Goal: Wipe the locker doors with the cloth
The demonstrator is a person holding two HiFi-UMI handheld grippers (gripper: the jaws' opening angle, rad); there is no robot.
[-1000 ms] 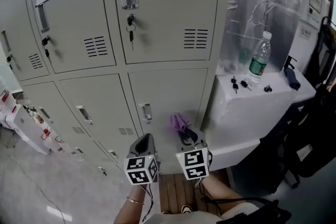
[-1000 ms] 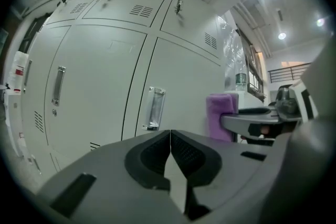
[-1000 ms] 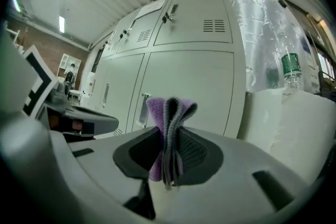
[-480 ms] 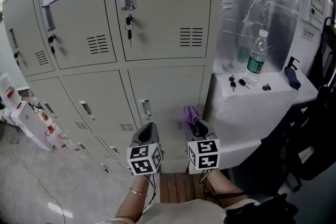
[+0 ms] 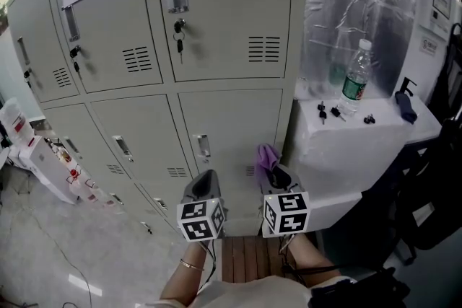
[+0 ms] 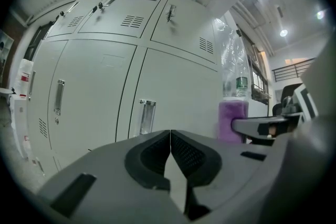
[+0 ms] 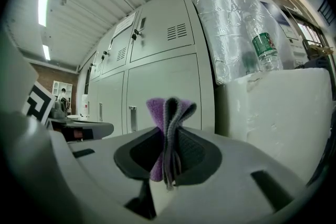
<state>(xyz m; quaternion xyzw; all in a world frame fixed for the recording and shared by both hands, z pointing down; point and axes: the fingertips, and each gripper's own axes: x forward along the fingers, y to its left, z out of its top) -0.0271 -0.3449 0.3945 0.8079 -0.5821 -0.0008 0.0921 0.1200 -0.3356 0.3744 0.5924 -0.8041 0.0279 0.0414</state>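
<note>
Over the last second both grippers have slid right along the lockers (image 5: 224, 18). The cloth (image 5: 267, 155) now sits near the lockers' right edge, in front of the lower door (image 5: 231, 126) and to the right of its handle (image 5: 203, 146). The right gripper (image 5: 271, 171) is clamped on the cloth, a folded purple wad pinched at its middle with the folds fanning out above the jaws. The left gripper (image 5: 205, 182), just left of it and below the handle, has its jaws pressed together on nothing. The cloth appears to stop short of the door, though the head view is too steep to be sure. It looks light, soft and floppy. It would likely drag rather than slide on painted metal, so the mid-fold hold suits, provided enough free cloth leads to press flat against the lockers.
</note>
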